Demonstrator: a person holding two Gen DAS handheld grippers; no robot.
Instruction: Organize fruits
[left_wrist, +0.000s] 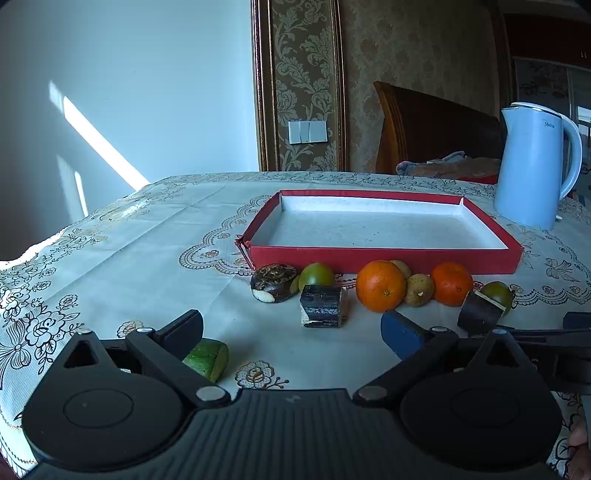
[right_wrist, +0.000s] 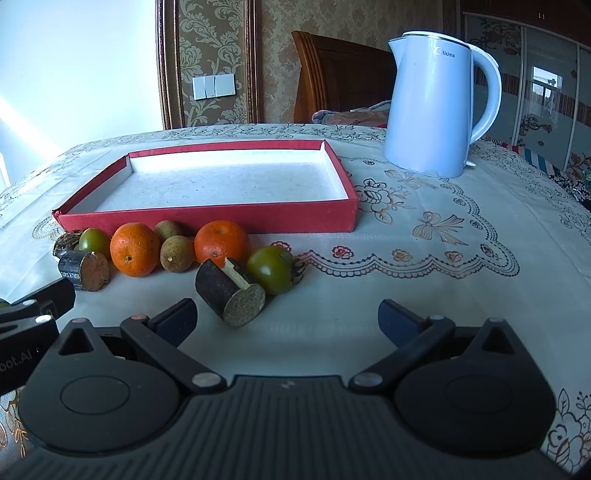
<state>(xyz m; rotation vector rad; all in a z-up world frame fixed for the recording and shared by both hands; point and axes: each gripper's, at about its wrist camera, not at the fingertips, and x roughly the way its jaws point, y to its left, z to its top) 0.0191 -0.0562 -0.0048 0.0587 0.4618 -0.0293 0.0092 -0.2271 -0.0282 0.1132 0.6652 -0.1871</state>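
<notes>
Left wrist view: your left gripper (left_wrist: 291, 332) spread wide, holding nothing, cucumber chunk (left_wrist: 208, 358) just beside its left finger. Right gripper (right_wrist: 288, 319) also wide, nothing held, dark cylinder (right_wrist: 227, 291) near. Farther: oranges (left_wrist: 380, 285), green tomatoes (right_wrist: 271, 269) in a row against the red tray (left_wrist: 384, 254). Kettle (right_wrist: 432, 107) far right.

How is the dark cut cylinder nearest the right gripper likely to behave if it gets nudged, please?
The dark cylinder lies on its curved side, so it would probably roll. It looks stiff and woody, unlikely to squash. The green tomato sits close behind it and might get bumped.
</notes>
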